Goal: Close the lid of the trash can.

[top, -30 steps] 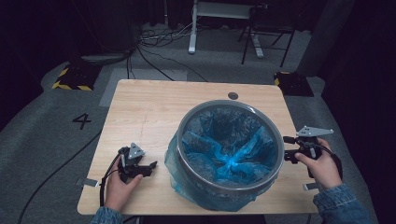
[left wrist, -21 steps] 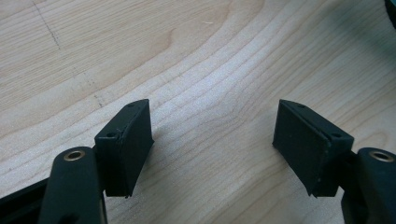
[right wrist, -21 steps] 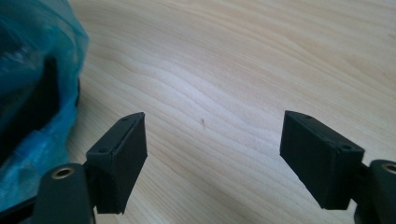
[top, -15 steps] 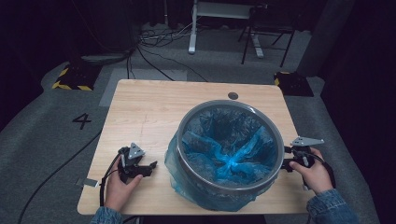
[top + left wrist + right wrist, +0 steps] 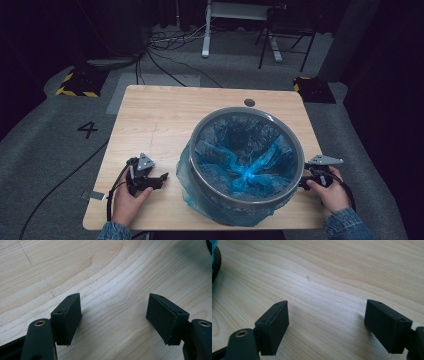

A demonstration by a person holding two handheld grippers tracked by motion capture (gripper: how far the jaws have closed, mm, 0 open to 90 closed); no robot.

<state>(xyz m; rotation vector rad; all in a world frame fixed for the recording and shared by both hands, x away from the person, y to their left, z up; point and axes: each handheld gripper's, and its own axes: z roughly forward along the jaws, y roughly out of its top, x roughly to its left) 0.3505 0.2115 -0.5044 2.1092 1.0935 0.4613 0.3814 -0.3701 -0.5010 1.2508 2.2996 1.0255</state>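
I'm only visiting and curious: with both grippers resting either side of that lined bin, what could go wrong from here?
The thin blue plastic liner bulges out below the round grey metal bin's rim; the open left gripper might snag or tear it when reaching in.

The right gripper, jaws just opened and empty, sits close beside the bin near the wooden table's edge; a nudge might shift the bin.

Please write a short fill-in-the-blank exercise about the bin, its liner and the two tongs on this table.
1. The liner inside the grey bin is ____ in colour.
2. The jaws of the left tongs and the right tongs stand ____, with nothing between them.
3. The number painted on the floor left of the wooden table is ____.

Missing words: blue; open; 4
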